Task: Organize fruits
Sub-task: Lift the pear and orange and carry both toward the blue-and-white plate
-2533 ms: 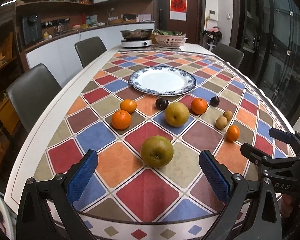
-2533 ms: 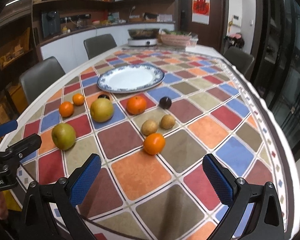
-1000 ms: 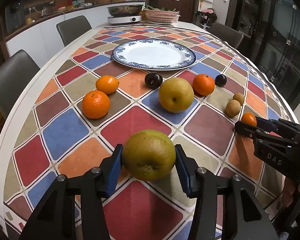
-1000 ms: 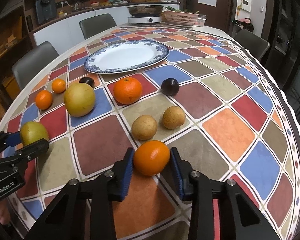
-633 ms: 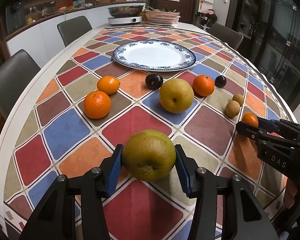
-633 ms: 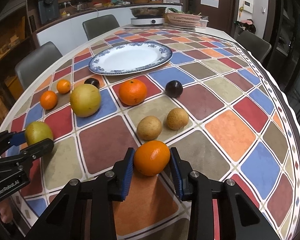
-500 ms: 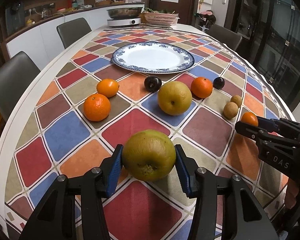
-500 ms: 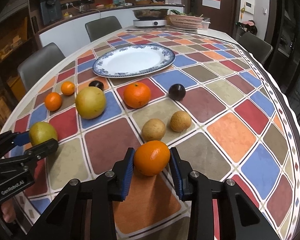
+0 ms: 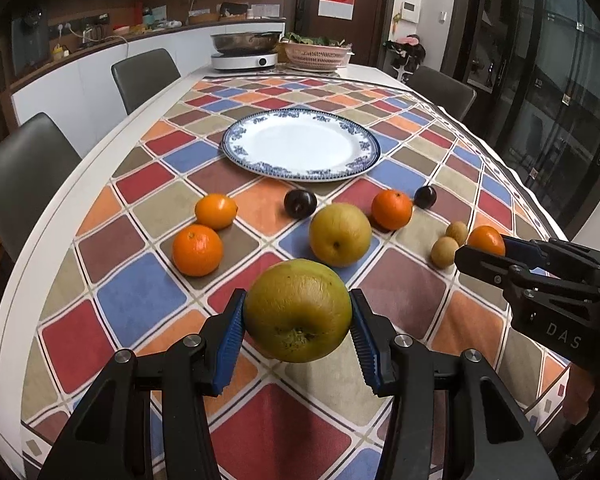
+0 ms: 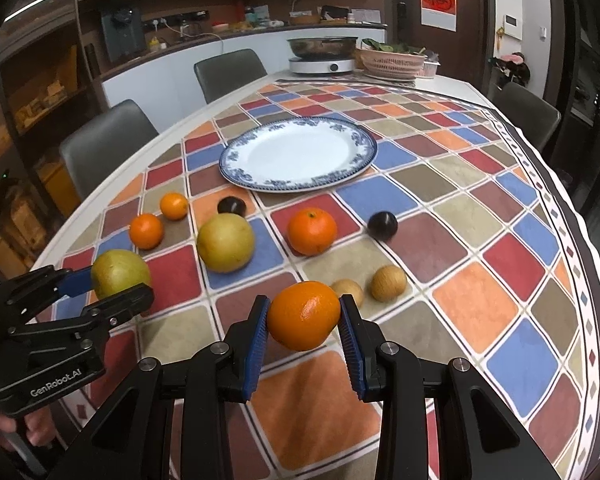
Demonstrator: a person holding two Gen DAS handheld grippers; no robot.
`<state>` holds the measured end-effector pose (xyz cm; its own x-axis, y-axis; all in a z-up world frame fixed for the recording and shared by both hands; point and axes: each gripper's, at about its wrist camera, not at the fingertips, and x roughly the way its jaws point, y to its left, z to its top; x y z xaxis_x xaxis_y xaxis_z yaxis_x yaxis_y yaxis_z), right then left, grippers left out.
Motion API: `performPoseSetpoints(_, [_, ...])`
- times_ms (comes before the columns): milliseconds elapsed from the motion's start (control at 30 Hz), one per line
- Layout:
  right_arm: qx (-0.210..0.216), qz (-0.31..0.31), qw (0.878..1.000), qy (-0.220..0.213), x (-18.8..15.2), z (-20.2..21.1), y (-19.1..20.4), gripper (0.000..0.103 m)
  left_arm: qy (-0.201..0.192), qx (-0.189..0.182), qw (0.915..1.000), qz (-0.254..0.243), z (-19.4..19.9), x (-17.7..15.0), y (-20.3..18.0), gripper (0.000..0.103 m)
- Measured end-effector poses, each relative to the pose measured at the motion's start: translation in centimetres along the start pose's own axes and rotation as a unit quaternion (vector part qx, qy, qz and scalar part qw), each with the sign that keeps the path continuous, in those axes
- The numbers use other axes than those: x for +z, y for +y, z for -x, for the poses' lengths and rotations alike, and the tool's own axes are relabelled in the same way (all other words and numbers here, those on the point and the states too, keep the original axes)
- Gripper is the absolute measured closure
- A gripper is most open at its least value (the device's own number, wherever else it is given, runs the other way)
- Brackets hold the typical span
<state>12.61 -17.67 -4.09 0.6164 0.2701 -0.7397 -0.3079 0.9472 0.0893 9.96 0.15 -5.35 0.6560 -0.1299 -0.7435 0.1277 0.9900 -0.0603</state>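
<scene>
Above the near table, "GenRobot.AI" left tongs pinch a green pear, "DAS" right tongs an orange.

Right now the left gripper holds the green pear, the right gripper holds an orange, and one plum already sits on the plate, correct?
Not quite. The plate holds nothing; both dark plums lie on the tablecloth in front of it, as the left wrist view shows. The rest stands: the left gripper holds the green pear, the right gripper an orange.
</scene>
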Motion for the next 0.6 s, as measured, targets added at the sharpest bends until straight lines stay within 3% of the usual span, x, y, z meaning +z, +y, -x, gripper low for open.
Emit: performPoseSetpoints(600, [0.011,-0.003,1.0,-0.02,5.0,-0.1,-0.7,0.067,-0.024,-0.016,0.9995,-0.015,-0.6,5.7,0.3,0.054])
